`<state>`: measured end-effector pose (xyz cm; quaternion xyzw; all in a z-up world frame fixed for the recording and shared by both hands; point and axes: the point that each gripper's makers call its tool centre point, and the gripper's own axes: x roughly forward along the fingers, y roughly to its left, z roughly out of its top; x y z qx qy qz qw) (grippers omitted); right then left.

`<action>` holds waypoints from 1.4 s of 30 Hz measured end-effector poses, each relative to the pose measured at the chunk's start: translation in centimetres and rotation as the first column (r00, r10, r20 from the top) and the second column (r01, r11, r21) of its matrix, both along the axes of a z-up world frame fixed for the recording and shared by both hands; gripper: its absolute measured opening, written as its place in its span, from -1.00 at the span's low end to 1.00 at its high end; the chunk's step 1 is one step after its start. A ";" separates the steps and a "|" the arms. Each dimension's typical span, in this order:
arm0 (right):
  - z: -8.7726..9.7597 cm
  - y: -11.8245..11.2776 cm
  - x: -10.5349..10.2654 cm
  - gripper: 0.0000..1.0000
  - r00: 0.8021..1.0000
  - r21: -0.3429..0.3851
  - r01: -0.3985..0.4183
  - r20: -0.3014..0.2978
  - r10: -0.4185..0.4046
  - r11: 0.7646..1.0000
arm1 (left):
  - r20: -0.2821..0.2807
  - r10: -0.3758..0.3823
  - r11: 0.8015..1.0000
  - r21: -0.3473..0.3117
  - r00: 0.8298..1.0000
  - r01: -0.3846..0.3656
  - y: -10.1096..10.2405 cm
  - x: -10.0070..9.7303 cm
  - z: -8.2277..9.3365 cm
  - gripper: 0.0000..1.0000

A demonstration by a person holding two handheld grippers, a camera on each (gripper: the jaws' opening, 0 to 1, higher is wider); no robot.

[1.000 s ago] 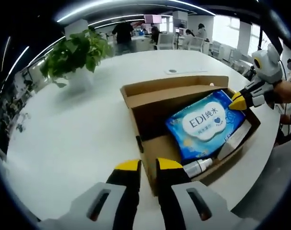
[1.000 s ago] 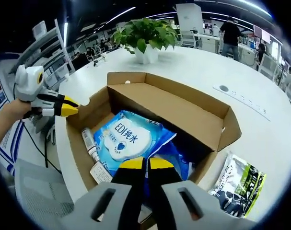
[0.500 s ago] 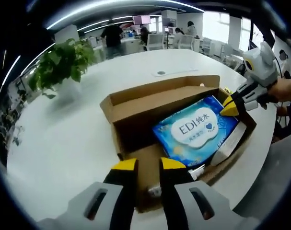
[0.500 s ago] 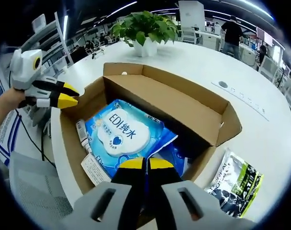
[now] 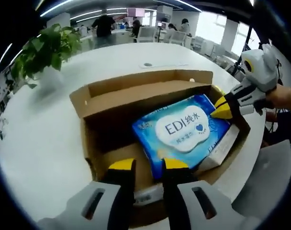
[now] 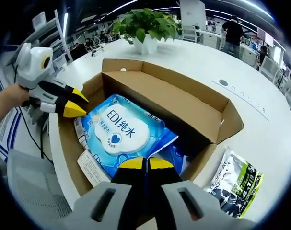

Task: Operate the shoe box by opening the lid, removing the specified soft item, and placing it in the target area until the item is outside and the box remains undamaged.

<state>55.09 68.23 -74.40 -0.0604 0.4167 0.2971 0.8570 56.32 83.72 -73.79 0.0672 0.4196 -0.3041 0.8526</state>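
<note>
The cardboard shoe box (image 5: 95, 143) (image 6: 222, 117) stands on the white table with its lid flap (image 5: 135, 96) (image 6: 169, 103) folded open. Inside lies a soft blue wipes pack (image 5: 183, 129) (image 6: 119, 132) with a white "EDI" label. My left gripper (image 5: 148, 165) (image 6: 77, 104) is open, its fingers over the box's near wall and the pack's edge. My right gripper (image 6: 145, 164) (image 5: 221, 108) is shut, with its tips at the pack's opposite edge. Whether it pinches the wrapper I cannot tell.
A small white bottle (image 5: 147, 194) and a flat white carton (image 5: 222, 148) (image 6: 90, 167) lie in the box beside the pack. A black-and-green packet (image 6: 236, 179) lies on the table by the box. A potted plant (image 5: 44, 52) (image 6: 145, 28) stands farther back. A grey chair (image 5: 265, 182) is at the table edge.
My left gripper has moved in over the box toward the pack, and its jaws have spread apart. The right gripper stays shut at the pack's edge.
</note>
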 end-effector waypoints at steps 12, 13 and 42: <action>-0.2 -0.1 -0.1 -1.00 1.000 0.011 0.008 -0.004 -0.008 1.000 | -0.127 0.081 0.988 -0.118 0.989 -0.096 -1.5 0.8 -2.0 -0.80; -0.2 -0.1 -0.1 -1.00 1.000 0.014 0.011 -0.005 -0.011 1.000 | -0.128 0.080 0.988 -0.118 0.989 -0.095 -1.6 0.7 -2.1 -0.81; 3.7 -0.2 -0.3 -1.00 0.995 0.121 0.093 0.022 -0.097 0.988 | -0.006 0.076 0.994 -0.079 0.997 -0.076 -1.6 0.8 2.1 -1.00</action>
